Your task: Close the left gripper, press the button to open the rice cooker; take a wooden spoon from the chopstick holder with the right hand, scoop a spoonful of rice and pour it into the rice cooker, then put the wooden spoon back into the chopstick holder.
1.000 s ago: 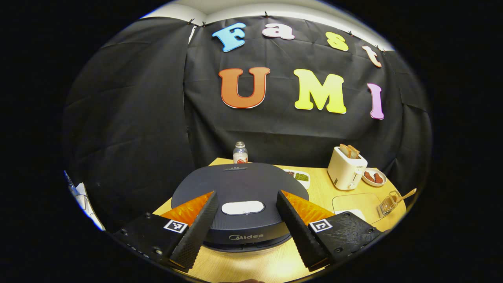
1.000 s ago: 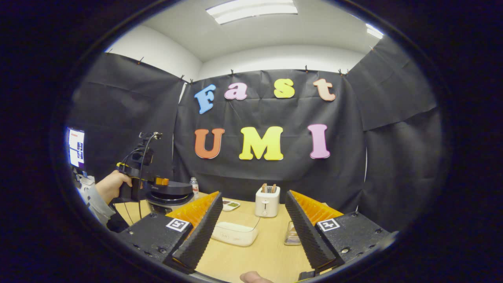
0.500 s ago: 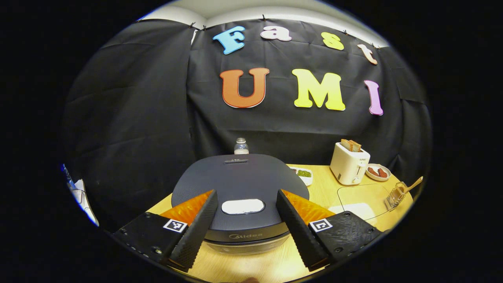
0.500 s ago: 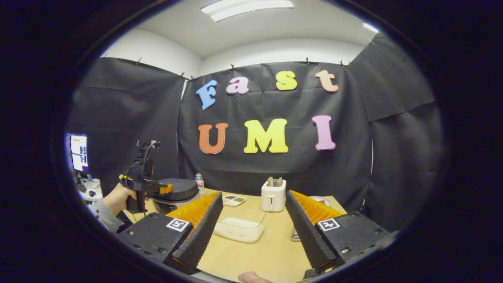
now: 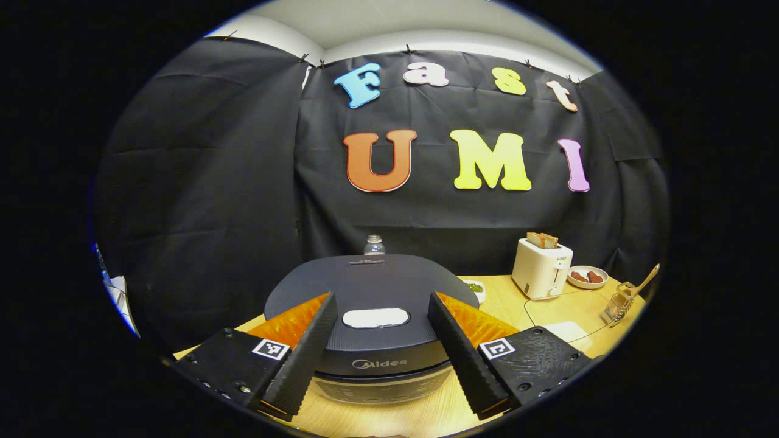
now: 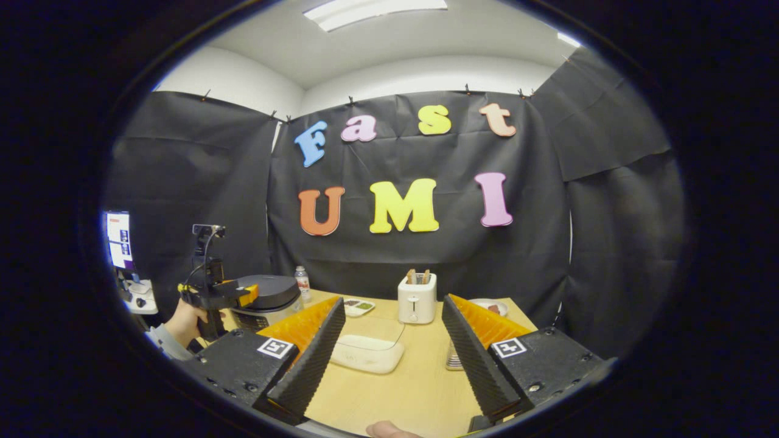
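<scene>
Left gripper view puts my left gripper point(image 5: 377, 353) just before the rice cooker point(image 5: 371, 298), jaws apart around its pale button point(image 5: 375, 317). I judge the lid stiff and sprung; closed tips should press the button's centre. My right gripper point(image 6: 389, 359) hangs open over the table point(image 6: 408, 389), room ahead.

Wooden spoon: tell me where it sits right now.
In the left gripper view the wooden spoon stands tilted in the chopstick holder at the table's far right edge, right of the toaster.
</scene>
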